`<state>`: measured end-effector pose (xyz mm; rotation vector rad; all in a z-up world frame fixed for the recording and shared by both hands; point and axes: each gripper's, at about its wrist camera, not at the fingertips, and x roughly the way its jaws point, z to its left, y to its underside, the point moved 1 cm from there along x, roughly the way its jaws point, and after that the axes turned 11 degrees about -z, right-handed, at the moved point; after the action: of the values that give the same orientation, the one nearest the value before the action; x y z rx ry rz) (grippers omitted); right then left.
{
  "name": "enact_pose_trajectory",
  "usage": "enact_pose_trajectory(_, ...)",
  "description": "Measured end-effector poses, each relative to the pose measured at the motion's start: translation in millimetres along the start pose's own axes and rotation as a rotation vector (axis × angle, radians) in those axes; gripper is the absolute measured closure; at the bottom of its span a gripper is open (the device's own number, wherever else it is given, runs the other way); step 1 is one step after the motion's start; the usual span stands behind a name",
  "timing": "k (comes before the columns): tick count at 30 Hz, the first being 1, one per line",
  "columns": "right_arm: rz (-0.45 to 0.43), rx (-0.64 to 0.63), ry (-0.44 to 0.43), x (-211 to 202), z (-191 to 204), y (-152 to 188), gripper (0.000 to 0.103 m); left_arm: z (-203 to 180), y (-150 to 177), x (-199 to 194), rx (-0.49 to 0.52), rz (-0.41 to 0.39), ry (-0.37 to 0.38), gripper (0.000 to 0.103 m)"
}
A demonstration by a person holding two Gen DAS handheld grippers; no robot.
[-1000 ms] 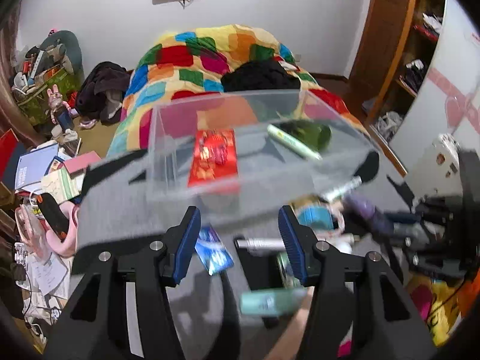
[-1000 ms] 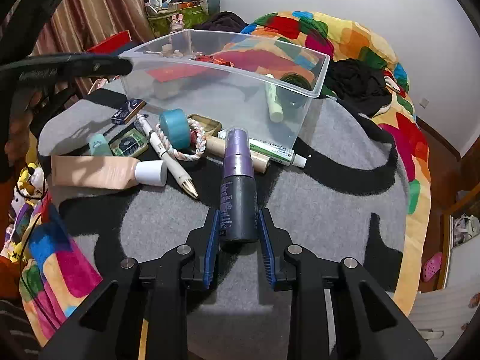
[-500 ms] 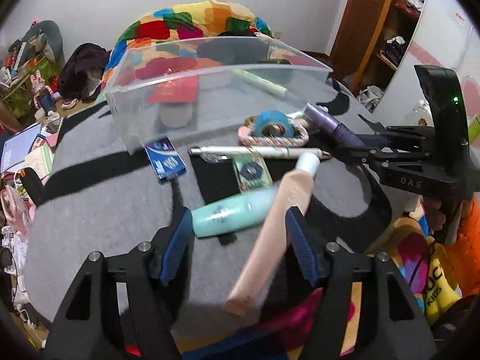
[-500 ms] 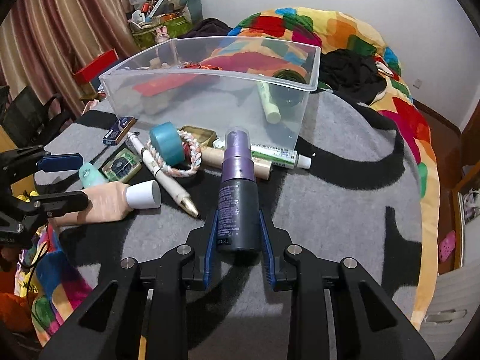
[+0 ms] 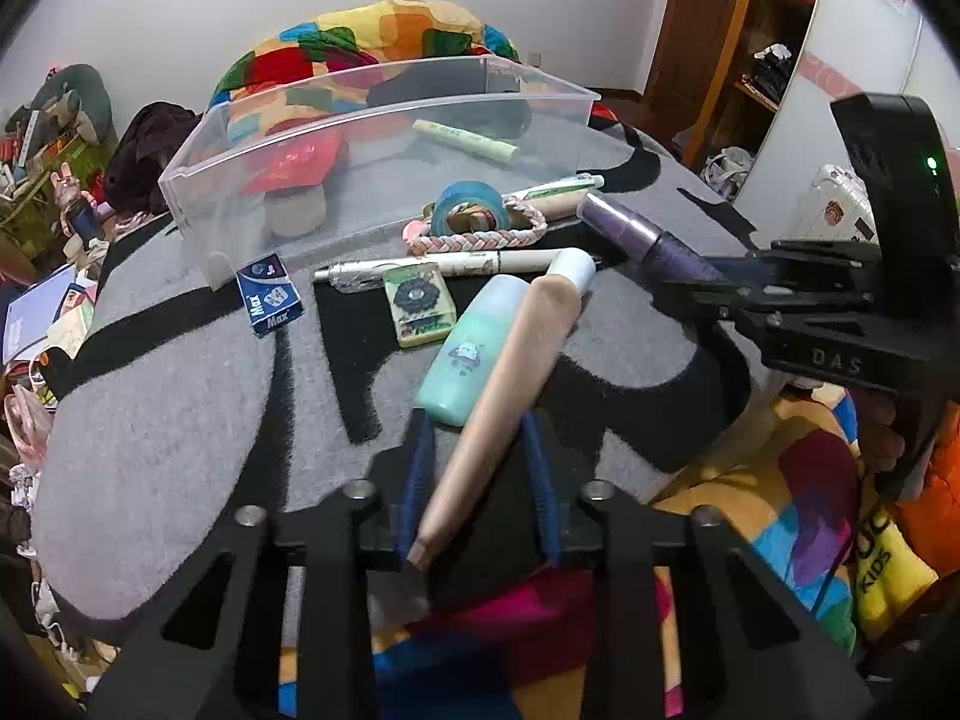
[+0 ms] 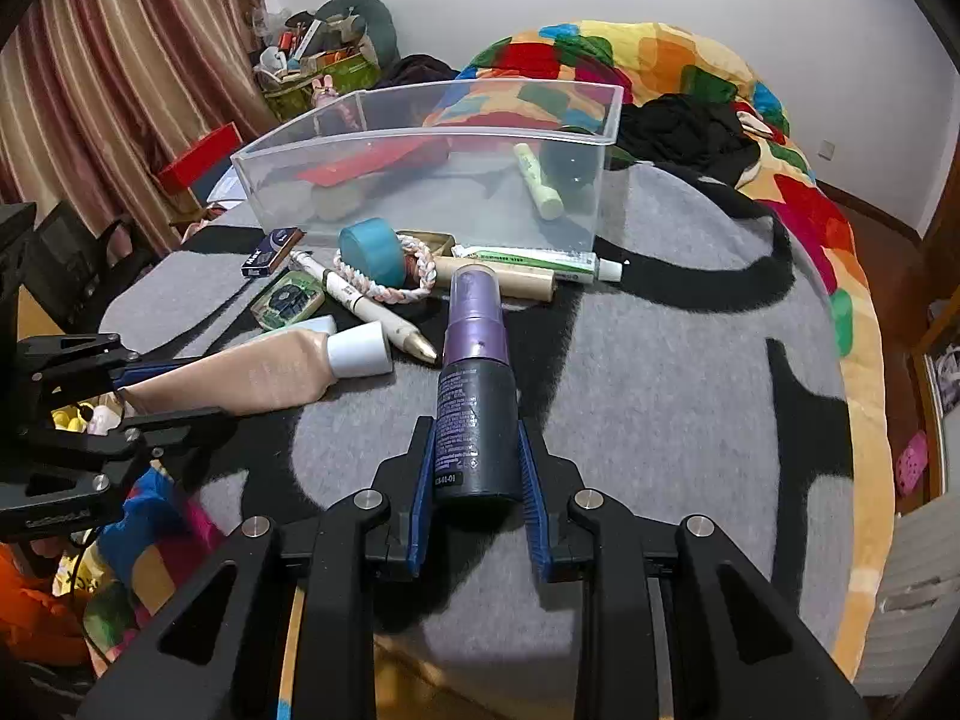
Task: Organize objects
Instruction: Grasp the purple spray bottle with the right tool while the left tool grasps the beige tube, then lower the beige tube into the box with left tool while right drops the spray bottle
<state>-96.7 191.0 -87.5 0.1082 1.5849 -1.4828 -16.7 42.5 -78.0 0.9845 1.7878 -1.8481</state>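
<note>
My left gripper (image 5: 480,438) has its fingers on both sides of a beige tube with a white cap (image 5: 510,378); its jaws stand wider than the tube. The tube (image 6: 270,369) lies on the grey rug. My right gripper (image 6: 477,450) is shut on a dark spray bottle with a purple top (image 6: 477,384), seen from the side in the left wrist view (image 5: 654,240). A clear plastic bin (image 6: 432,162) stands behind, holding a red packet (image 5: 288,162) and a pale green stick (image 6: 538,183).
On the rug (image 6: 660,420) before the bin lie a mint bottle (image 5: 474,348), a pen (image 5: 432,267), a blue tape roll (image 6: 372,249), a braided ring (image 6: 414,282), a small blue box (image 5: 268,294), a green tin (image 5: 417,303) and a toothpaste tube (image 6: 534,261). Bedding lies behind.
My left gripper has come down and forward from the bin to the beige tube, and its jaws have narrowed around it. The right gripper keeps hold of the spray bottle and has drawn back a little.
</note>
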Motion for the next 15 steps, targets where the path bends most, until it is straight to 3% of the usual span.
enact_pose_trajectory(4,-0.017,0.012,0.003,-7,-4,0,0.08,2,-4,-4,-0.011,-0.016,-0.018,0.095)
enact_pose_trajectory(15,-0.141,0.014,-0.001,-30,-2,-38,0.08,33,-18,-38,-0.097,-0.107,-0.068,0.095)
